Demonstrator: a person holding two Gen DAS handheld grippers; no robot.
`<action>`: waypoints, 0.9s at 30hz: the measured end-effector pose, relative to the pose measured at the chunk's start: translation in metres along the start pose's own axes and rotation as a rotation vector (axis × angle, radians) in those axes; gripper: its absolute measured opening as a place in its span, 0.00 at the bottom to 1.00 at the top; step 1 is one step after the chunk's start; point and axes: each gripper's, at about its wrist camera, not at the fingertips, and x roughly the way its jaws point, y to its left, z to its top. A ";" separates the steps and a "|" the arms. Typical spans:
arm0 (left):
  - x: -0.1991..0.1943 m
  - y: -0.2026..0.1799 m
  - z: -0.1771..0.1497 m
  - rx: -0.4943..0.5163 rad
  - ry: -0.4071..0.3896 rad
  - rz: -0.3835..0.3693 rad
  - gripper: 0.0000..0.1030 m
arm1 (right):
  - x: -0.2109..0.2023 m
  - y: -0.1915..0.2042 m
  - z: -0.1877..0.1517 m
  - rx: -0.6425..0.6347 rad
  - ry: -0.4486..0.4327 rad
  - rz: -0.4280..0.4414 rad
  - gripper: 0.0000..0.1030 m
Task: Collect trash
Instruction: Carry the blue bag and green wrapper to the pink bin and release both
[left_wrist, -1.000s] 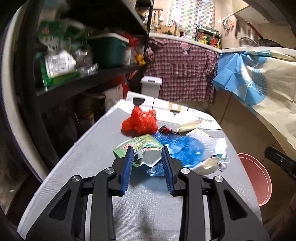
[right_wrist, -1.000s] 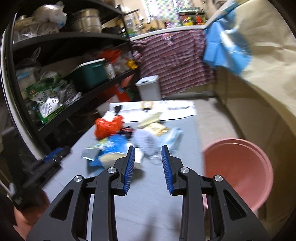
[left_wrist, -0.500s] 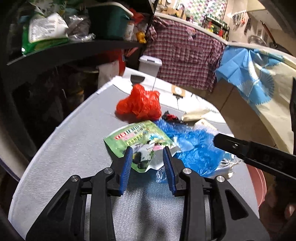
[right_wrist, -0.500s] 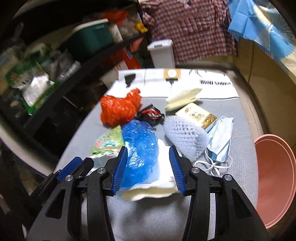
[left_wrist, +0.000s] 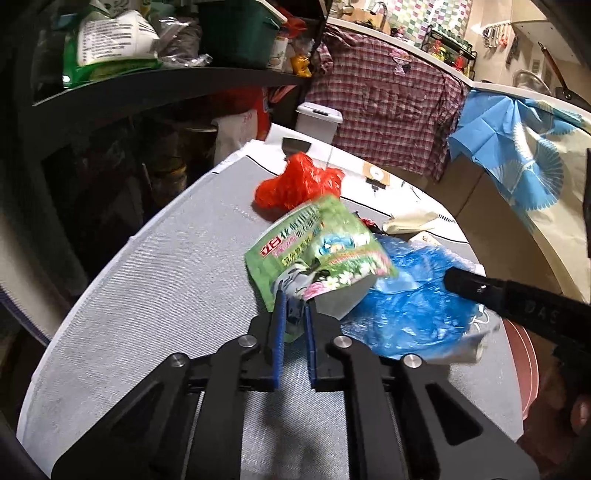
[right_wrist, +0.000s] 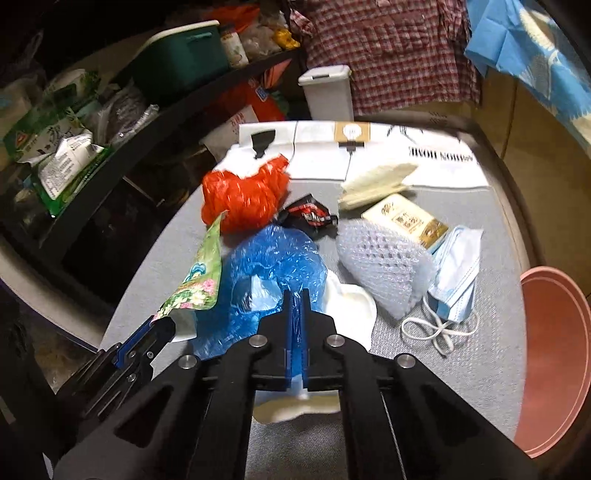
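Trash lies heaped on a grey table. My left gripper is closing its jaws on the lower edge of a green flowered packet. The pads press on it, and it stands tipped up off the table. In the right wrist view the same packet rises from the left gripper. My right gripper is shut on the near edge of a crumpled blue plastic bag, which lies over a white paper piece. A red plastic bag sits behind.
To the right lie a white foam net, a face mask, a small tan box, a black-red wrapper and cream paper. A pink basin stands beyond the right edge. Dark shelves crowd the left.
Both grippers went from open to shut. The left took hold of the green packet and tipped it up. The right closed on the blue bag's edge.
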 end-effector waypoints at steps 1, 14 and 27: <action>-0.003 0.001 0.000 -0.009 -0.004 0.007 0.07 | -0.005 0.001 0.001 -0.002 -0.009 0.006 0.02; -0.037 -0.003 0.002 0.007 -0.052 0.013 0.00 | -0.069 0.005 0.007 -0.024 -0.117 -0.014 0.02; -0.066 -0.035 -0.009 0.090 -0.069 -0.036 0.00 | -0.121 -0.039 -0.016 0.035 -0.180 -0.063 0.02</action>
